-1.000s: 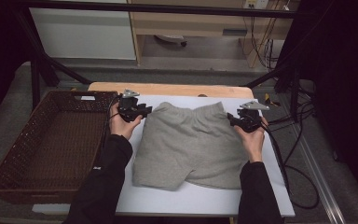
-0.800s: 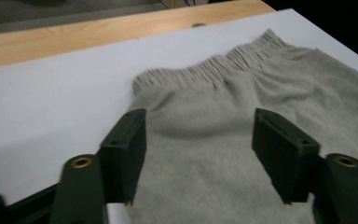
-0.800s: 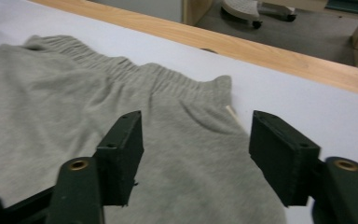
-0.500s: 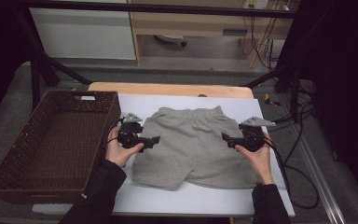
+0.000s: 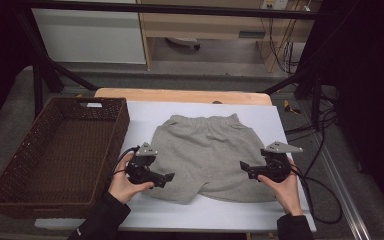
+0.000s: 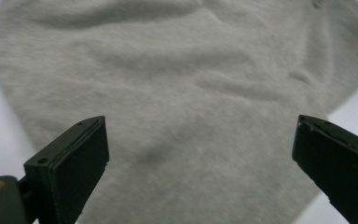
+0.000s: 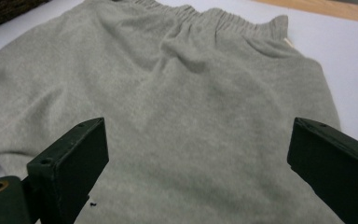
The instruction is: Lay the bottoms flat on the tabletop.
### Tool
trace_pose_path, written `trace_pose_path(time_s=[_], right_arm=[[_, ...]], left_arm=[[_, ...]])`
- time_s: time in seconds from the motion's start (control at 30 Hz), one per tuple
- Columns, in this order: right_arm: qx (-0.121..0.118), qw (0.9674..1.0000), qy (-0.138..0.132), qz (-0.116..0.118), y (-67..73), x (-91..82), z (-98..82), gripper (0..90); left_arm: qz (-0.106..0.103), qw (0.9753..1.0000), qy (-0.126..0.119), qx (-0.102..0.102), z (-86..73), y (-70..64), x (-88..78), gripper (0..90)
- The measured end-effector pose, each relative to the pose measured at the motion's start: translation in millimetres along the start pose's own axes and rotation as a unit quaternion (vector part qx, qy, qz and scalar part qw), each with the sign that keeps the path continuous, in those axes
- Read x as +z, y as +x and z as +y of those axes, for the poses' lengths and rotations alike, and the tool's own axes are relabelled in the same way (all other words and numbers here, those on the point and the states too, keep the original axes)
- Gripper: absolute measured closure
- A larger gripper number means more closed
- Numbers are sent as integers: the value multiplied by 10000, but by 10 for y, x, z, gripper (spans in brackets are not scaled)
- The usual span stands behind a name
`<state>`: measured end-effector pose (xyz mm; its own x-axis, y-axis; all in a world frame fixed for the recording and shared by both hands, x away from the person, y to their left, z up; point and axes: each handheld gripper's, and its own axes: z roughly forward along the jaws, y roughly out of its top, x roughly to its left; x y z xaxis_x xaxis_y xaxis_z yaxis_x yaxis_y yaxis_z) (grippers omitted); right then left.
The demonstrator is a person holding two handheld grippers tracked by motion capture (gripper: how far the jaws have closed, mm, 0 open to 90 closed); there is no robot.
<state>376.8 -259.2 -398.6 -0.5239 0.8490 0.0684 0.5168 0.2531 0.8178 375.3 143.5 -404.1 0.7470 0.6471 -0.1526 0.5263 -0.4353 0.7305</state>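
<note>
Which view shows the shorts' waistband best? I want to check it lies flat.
The right gripper view: the gathered waistband runs sharp and close across the top. The high view shows it whole but small, at the far edge of the grey shorts. The left gripper view shows plain blurred fabric.

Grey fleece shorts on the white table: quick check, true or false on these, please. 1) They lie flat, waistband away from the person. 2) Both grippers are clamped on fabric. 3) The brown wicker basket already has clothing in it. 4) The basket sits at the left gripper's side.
1) True: the grey fleece shorts lie spread flat, elastic waistband at the far end.
2) False: the left gripper and right gripper have just been opening; nothing is between the jaws.
3) False: the brown wicker basket is empty.
4) True.
</note>
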Motion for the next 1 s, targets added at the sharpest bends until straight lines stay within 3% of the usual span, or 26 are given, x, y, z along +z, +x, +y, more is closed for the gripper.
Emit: trace_pose_path(time_s=[0.3,0.43,0.67,0.8,1.0], right_arm=[[-38,9995,303,48,113,-109,-203,106],[-196,9980,556,232,199,-108,-261,131],[-186,9974,526,458,310,-135,-328,199],[-206,9964,563,598,375,-132,-379,261],[-258,9938,809,718,449,-92,-501,351]], left_arm=[[-148,9993,341,101,-161,-217,21,150],[-298,9988,400,24,-243,-276,47,276],[-492,9972,552,-94,-382,-330,69,442],[-448,9964,711,-73,-419,-376,143,525],[-371,9966,735,29,-430,-405,163,599]])
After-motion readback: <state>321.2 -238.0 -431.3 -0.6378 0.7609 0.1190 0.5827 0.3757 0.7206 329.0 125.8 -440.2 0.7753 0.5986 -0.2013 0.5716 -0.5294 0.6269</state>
